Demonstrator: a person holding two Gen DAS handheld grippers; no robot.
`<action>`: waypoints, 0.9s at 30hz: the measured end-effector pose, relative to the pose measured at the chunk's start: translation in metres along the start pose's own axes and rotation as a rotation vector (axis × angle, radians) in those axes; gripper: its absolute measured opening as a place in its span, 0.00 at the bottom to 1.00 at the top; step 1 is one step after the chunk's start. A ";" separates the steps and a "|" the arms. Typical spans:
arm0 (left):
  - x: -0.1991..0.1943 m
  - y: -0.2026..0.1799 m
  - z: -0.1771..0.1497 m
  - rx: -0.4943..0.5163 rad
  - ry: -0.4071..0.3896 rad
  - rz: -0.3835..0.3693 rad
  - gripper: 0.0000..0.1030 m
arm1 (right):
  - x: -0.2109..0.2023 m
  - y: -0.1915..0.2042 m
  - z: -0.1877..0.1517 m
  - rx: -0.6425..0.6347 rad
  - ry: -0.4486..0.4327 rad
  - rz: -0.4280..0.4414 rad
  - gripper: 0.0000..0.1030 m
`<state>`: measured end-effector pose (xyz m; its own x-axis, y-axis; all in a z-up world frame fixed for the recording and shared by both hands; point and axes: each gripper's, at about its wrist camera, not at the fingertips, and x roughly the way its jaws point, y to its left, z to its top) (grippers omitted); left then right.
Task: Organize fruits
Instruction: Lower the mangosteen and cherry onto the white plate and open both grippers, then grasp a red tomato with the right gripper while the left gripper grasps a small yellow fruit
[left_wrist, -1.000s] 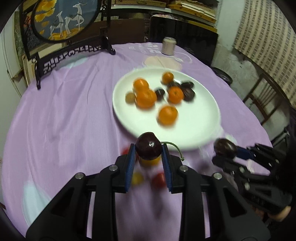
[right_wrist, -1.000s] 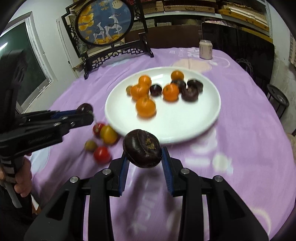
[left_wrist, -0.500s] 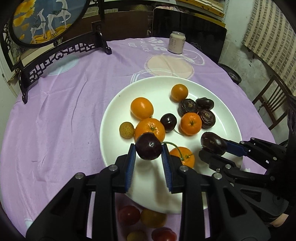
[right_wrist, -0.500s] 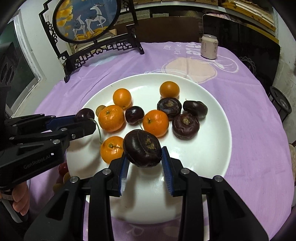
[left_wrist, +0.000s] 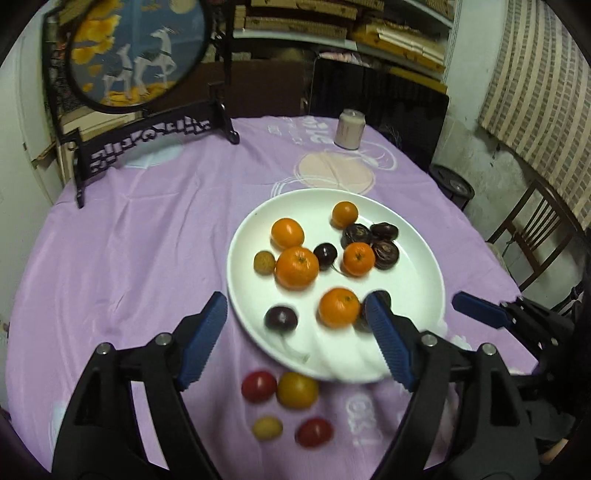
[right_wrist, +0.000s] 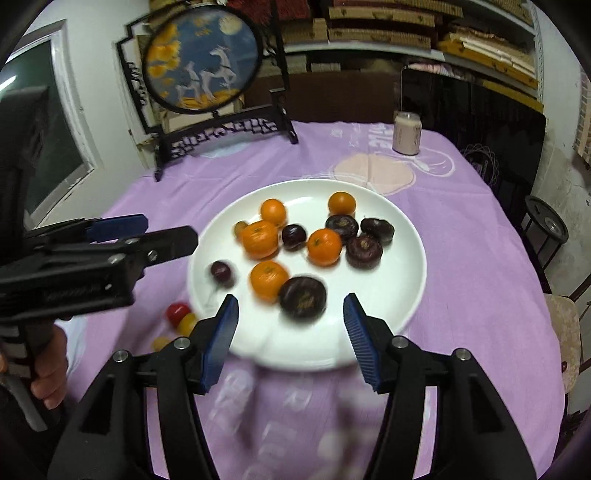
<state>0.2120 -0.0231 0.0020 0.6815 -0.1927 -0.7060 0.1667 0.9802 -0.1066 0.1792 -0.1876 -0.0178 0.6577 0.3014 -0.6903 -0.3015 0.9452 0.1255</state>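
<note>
Two hand-held grippers hover at the near edge of a white plate (left_wrist: 417, 258) on a lilac tablecloth (left_wrist: 129, 240), both with jaws spread wide and nothing between them. Under the left gripper (left_wrist: 295, 325) a dark cherry (left_wrist: 281, 318) lies on the plate with its stem trailing toward the rim. Under the right gripper (right_wrist: 290, 325) a dark purple fruit (right_wrist: 303, 297) rests just beside a tangerine (right_wrist: 269, 280). Farther in sit four more tangerines, another cherry, three more purple fruits and a small tan one at the far left. Off the plate, near its front rim, four cherry tomatoes (left_wrist: 286, 404) lie on the cloth, red and yellow. At the table's far side stand a carved frame with a deer panel (right_wrist: 201, 70) and a pale can (right_wrist: 407, 133).
</note>
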 end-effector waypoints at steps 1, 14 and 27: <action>-0.006 0.000 -0.005 -0.002 -0.005 -0.004 0.77 | -0.005 0.003 -0.005 -0.001 -0.004 0.000 0.60; -0.061 0.055 -0.086 -0.080 -0.039 0.135 0.85 | -0.017 0.058 -0.059 -0.025 0.068 0.066 0.86; -0.090 0.116 -0.121 -0.170 -0.039 0.186 0.88 | 0.050 0.099 -0.058 -0.101 0.147 0.063 0.62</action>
<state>0.0841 0.1131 -0.0312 0.7165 -0.0071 -0.6975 -0.0839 0.9918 -0.0962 0.1425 -0.0865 -0.0813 0.5293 0.3314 -0.7810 -0.4118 0.9052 0.1050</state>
